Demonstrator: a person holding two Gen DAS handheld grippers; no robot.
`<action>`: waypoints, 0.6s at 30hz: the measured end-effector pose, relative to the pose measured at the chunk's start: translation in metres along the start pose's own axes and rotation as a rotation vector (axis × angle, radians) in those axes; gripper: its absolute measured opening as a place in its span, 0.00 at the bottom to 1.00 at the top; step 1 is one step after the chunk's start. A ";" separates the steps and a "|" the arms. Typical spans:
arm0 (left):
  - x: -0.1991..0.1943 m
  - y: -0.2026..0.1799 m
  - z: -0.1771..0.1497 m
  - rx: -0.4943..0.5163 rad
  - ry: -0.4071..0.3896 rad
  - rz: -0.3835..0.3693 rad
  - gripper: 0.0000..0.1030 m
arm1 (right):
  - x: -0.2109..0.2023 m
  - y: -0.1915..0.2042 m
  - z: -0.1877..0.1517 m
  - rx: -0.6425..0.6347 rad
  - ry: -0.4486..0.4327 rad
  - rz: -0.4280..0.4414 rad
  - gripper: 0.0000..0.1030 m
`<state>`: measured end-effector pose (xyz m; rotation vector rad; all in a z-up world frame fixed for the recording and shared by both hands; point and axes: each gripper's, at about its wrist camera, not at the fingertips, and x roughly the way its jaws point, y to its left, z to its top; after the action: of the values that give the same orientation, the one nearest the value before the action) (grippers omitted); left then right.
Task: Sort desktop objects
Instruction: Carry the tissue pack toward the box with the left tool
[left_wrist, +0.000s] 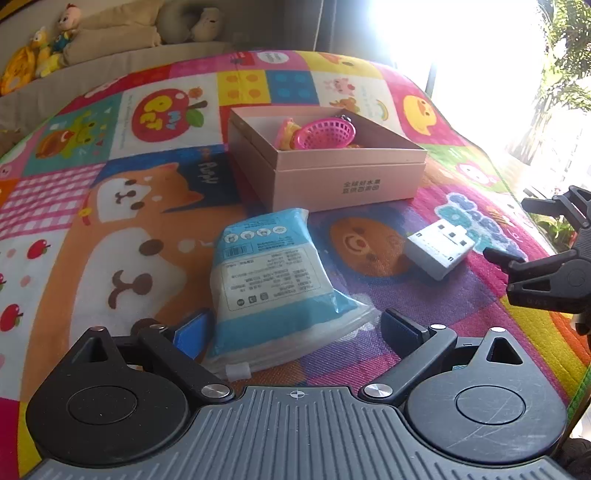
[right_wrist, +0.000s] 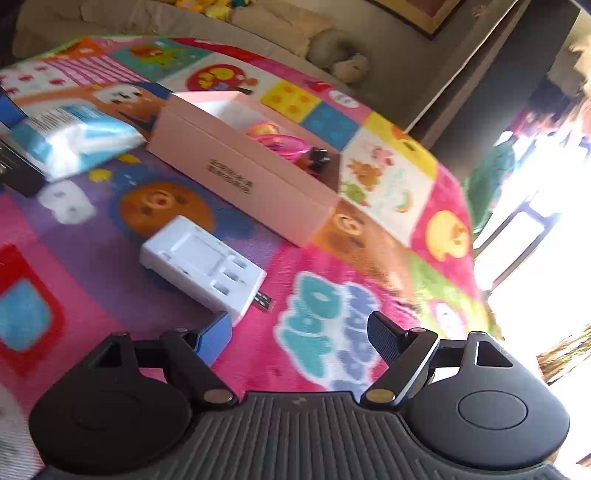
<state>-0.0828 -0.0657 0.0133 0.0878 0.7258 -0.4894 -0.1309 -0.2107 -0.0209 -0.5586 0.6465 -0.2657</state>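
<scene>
Left wrist view: the left hand-held gripper (left_wrist: 295, 328) is spread wide, the blue-and-white plastic tissue pack (left_wrist: 273, 284) lying between its fingers on the colourful cartoon play mat (left_wrist: 110, 206), near the open pink cardboard box (left_wrist: 332, 173).

Right wrist view: the right hand-held gripper (right_wrist: 299, 332) is released; the white rectangular plug adapter (right_wrist: 203, 266) lies just beside its left finger.

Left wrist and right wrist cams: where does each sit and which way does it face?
Left wrist: on the left gripper, low over the mat, facing the wipes pack and pink box; own open fingers show, the right gripper at the edge.
Right wrist: on the right gripper, facing the white charger; own open fingers show.
Shared: pack, box, charger.
</scene>
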 end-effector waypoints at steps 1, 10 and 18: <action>0.000 0.000 0.000 -0.001 0.002 0.001 0.97 | 0.001 -0.009 -0.001 0.039 0.005 -0.002 0.79; 0.001 0.001 -0.003 -0.007 0.017 0.011 0.97 | 0.023 -0.035 0.015 0.544 0.055 0.353 1.00; 0.005 0.003 0.010 -0.042 0.024 0.011 0.98 | 0.061 -0.017 0.027 0.523 0.157 0.353 1.00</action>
<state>-0.0724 -0.0673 0.0172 0.0581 0.7590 -0.4629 -0.0680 -0.2383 -0.0235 0.0820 0.7789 -0.1368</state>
